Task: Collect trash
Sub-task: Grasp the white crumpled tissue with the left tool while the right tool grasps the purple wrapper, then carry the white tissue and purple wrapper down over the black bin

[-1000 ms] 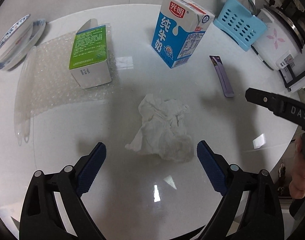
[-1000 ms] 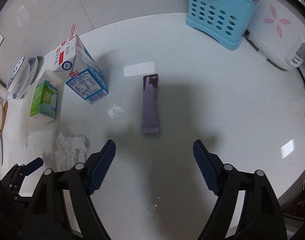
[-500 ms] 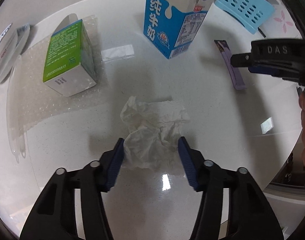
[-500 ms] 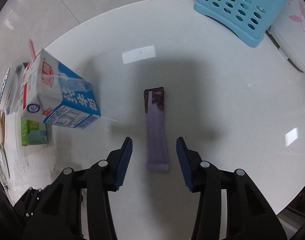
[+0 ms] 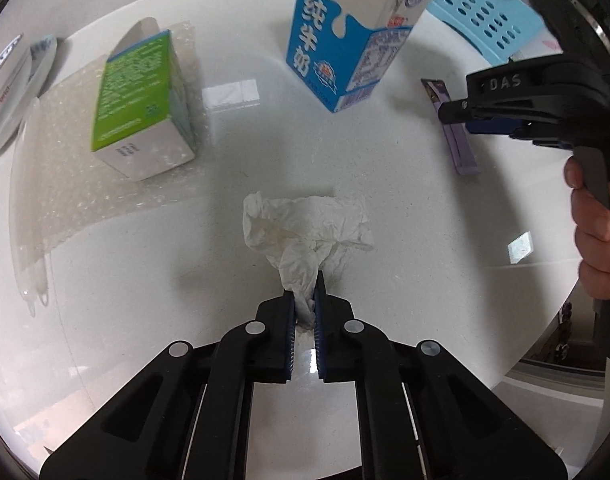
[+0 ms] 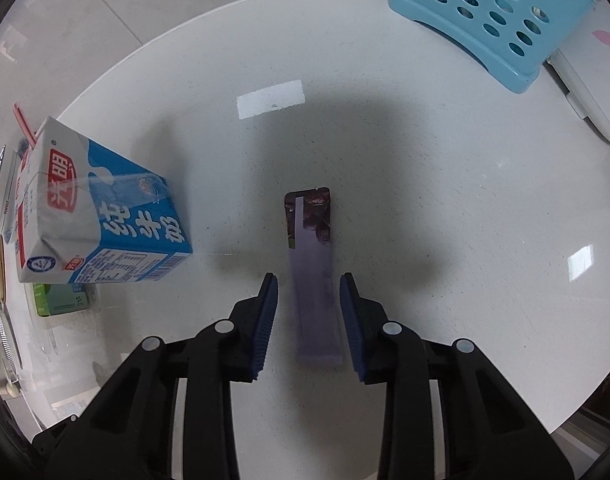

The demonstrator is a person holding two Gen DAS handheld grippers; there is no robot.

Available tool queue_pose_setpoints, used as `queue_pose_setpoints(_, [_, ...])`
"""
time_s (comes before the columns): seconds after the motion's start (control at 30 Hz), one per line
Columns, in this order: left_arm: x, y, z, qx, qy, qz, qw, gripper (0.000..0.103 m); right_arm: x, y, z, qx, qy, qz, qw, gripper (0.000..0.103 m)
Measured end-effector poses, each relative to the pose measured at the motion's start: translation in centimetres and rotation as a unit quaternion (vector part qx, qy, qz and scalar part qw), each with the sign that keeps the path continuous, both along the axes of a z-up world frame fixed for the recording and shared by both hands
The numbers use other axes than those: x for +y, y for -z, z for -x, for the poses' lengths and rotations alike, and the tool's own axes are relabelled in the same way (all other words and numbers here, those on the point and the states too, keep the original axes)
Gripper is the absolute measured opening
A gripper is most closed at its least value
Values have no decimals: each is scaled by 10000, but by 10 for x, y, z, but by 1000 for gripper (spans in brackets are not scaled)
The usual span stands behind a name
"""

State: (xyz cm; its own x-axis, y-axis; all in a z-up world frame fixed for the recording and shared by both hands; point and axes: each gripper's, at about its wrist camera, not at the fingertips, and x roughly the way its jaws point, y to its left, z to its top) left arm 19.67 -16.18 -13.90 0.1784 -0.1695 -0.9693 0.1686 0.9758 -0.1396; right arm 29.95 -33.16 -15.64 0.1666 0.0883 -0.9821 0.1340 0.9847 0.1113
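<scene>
My left gripper (image 5: 305, 300) is shut on the near end of a crumpled white tissue (image 5: 309, 228) that lies on the white round table (image 5: 145, 280). My right gripper (image 6: 309, 292) is open, its blue-padded fingers on either side of a flat purple wrapper (image 6: 313, 280) lying lengthwise on the table (image 6: 465, 220); the pads do not touch it. The wrapper (image 5: 459, 136) and the right gripper (image 5: 505, 104) above it also show in the left wrist view. A blue and white milk carton (image 5: 345, 36) with a straw stands behind the tissue, left of the wrapper in the right wrist view (image 6: 97, 232).
A green and white box (image 5: 141, 100) rests on a sheet of bubble wrap (image 5: 65, 168) at the left. Plates (image 5: 9, 88) sit at the far left edge. A light blue perforated basket (image 6: 485, 16) and a white appliance (image 6: 585, 92) stand at the back right.
My left gripper has closed from wide open onto the tissue. My right gripper has moved down over the purple wrapper and narrowed its fingers around it.
</scene>
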Motion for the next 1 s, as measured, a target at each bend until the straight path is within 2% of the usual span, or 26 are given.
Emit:
queue_pose_setpoints(0.27, [21,-14,13,-137,-137,-13,9998,7,5,8,-3,10,-71,143,9999,21])
queue_pose_setpoints(0.4, [31,-17,18,-131,-205,25,9997,7,7,8,-1,-13,-83,188,9998,14])
queue_pose_setpoints(0.73, [39,-26,29,-206,-298,99,9993,7,9,-6,29,-314,-153,24,9994,13])
queue_pose_setpoints(1.0, [41,-30,41,-284,-340,154,9989,7,5,-42,75,-649,-327,-27,9974,13])
